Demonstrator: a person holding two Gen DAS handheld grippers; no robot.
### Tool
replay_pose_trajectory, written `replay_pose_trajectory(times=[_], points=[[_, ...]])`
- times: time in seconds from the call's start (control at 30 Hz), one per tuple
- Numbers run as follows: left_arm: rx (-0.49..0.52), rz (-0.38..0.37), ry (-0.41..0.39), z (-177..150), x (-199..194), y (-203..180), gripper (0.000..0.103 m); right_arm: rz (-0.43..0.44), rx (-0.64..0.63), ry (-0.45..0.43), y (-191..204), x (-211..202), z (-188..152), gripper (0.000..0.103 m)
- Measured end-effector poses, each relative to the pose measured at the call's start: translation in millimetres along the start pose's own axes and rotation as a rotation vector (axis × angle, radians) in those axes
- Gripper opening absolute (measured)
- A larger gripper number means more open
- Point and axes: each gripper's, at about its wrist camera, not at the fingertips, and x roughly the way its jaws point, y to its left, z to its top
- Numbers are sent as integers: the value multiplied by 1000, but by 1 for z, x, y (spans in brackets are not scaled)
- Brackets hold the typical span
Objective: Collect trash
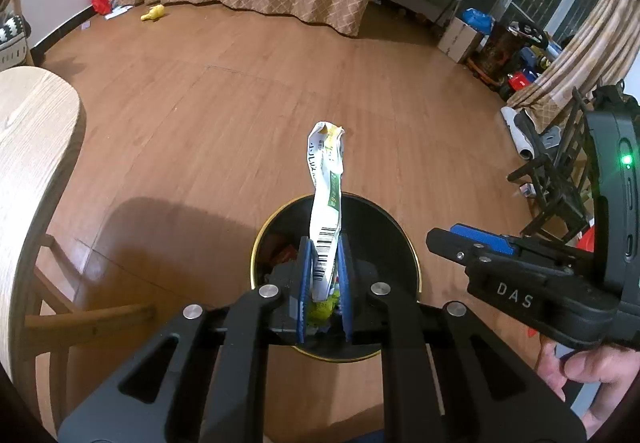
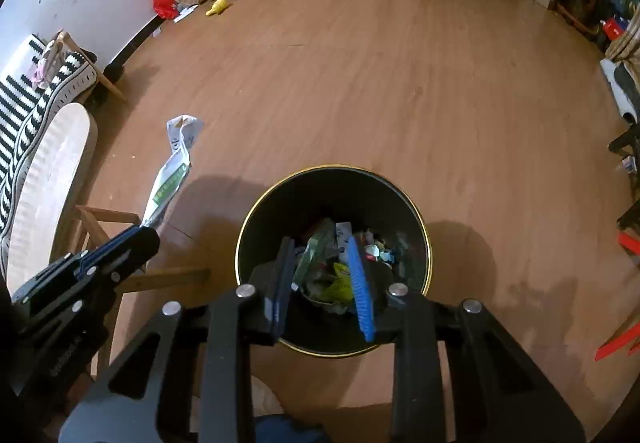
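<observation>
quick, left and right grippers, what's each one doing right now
left gripper: shut on the white wrapper.
right gripper: open, nothing between its fingers, above the black bin.

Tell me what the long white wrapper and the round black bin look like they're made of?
The wrapper looks like thin printed plastic film or coated paper: it is crinkled, twisted, a bit shiny, with a barcode. The bin seems to be metal or hard plastic, dark inside, with a thin gold rim that catches the light.

Left gripper (image 1: pixel 325 243) jaws clamped on wrapper (image 1: pixel 326 203), above bin (image 1: pixel 400 243) on floor (image 1: pixel 200 123); right gripper (image 1: pixel 452 239) beside.
</observation>
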Motion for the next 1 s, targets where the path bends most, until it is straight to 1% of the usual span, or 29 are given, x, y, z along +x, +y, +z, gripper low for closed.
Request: replay_pose_trajectory(times=[0.07,0.13,0.17,0.2,0.23,0.27,0.37,0.47,0.53,0.67,0.7,0.73,0.77,0.8,0.83,0.87,0.93,1.0], points=[[5,1,1,-1,-1,-1,12,1,5,-10,-1,-2,0,28],[10,0,2,-2,-2,-1,12,-6,12,-22,0,-4,0,31],[13,-2,4,-3,-2,-2,12,-8,14,-22,0,-5,0,42],[15,-4,6,-3,-2,-2,12,-12,18,-22,0,-5,0,60],[16,-6,9,-3,-1,-3,12,-14,22,-26,0,-6,0,66],[18,-7,10,-4,-1,-3,12,-12,26,-39,0,-8,1,69],[27,-21,25,-4,4,-4,12,-29,53,-72,-4,-14,1,69],[51,-26,36,-8,9,-10,12,-36,106,-95,-14,-18,1,75],[80,-20,45,-10,14,-16,12,-38,138,-98,-20,-19,0,75],[97,-33,64,-12,23,-21,13,-38,174,-112,-27,-23,-1,76],[99,-32,66,-13,24,-21,20,-39,178,-115,-28,-23,-2,76],[101,-35,68,-13,25,-22,31,-38,180,-115,-28,-23,-2,76],[104,-39,66,-13,25,-22,40,-37,181,-115,-28,-23,-2,76],[106,-36,58,-14,25,-22,55,-37,180,-115,-29,-24,-2,76],[108,-29,43,-13,23,-23,62,-38,179,-117,-28,-24,-2,76],[109,-25,37,-13,22,-23,64,-39,179,-118,-29,-24,-1,76],[104,-27,27,-13,19,-22,72,-36,178,-114,-29,-24,-1,76],[99,-18,18,-13,17,-22,77,-36,176,-112,-29,-23,-1,77]])
